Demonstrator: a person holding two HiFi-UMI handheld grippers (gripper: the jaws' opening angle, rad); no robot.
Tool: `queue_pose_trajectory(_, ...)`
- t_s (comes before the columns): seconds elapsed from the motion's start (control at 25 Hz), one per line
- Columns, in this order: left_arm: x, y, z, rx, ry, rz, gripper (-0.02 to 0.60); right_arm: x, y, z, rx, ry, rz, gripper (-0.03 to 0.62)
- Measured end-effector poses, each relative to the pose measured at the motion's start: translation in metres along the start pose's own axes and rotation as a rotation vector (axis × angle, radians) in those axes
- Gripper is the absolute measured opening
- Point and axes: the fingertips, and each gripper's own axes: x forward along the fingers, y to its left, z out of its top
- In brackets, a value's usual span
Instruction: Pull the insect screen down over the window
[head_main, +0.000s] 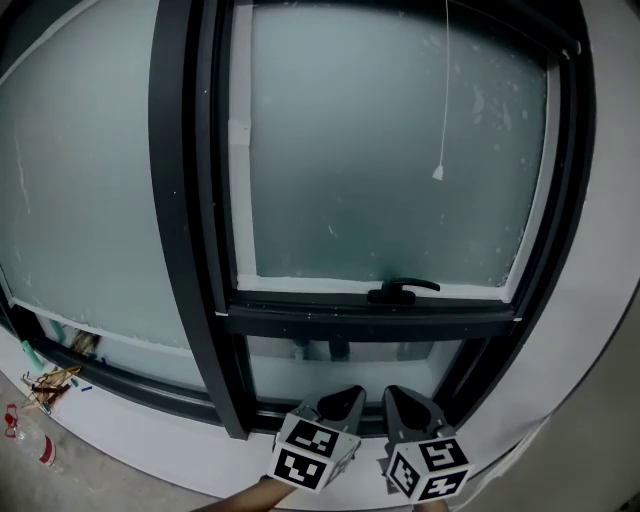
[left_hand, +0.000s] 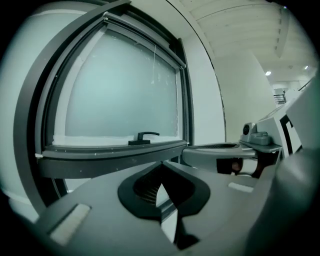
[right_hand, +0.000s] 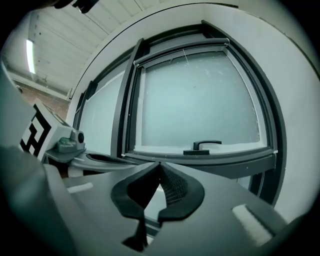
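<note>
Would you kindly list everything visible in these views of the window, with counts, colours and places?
window frame: one, dark grey, straight ahead
frosted panes: two large, pale, side by side in the frame
handle: one, black, bottom rail of the right-hand sash
pull cord: one, white, hanging over that sash's glass
litter: few bits, red and brown, below the frame, far left
left gripper: one, grey, shut, empty
right gripper: one, grey, shut, empty

No text, label, brand or number is showing legibly anywhere. The left marker cube (head_main: 312, 452) and the right marker cube (head_main: 428, 468) are showing only black-and-white square patterns, no letters or digits. The window frame (head_main: 190, 200) and handle (head_main: 400, 291) are bearing no visible print.
</note>
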Motion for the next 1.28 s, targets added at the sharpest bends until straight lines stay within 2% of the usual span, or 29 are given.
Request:
queue_pose_trajectory(0.4,0.175,-0.017,0.136,-0.019,-0.101,0.056,0.012,0.060,-0.178,0.124,-0.139,-0.104,0.133,-0.003)
queue_pose_trajectory(0.56,0.222,-0.014,0.190,0.006,-0.144,0.082,0.012,0.084,-0.232,0.185,-0.202,-0.175,0.171,-0.003)
queue_pose_trajectory(0.64,0.234,-0.010,0.213,0.034,-0.162,0.106,0.012,0.094,-0.249,0.211,-0.228,-0.203,0.188,-0.002)
queue_pose_trajectory(0.72,0.246,-0.006,0.237,0.051,-0.176,0.131,0.012,0.104,-0.264,0.235,-0.235,-0.222,0.212,0.027)
queue_pose_trajectory(0.92,0.272,0.003,0.282,0.056,-0.194,0.151,0.012,0.127,-0.298,0.288,-0.227,-0.287,0.266,0.045)
queue_pose_trajectory(1.04,0.276,0.017,0.304,0.064,-0.209,0.158,0.012,0.143,-0.306,0.316,-0.214,-0.314,0.296,0.103)
queue_pose_trajectory(1.12,0.277,0.029,0.318,0.081,-0.218,0.168,0.012,0.154,-0.310,0.333,-0.200,-0.323,0.308,0.115)
queue_pose_trajectory(1.28,0.272,0.048,0.347,0.161,-0.235,0.184,0.012,0.176,-0.305,0.359,-0.215,-0.321,0.325,0.139)
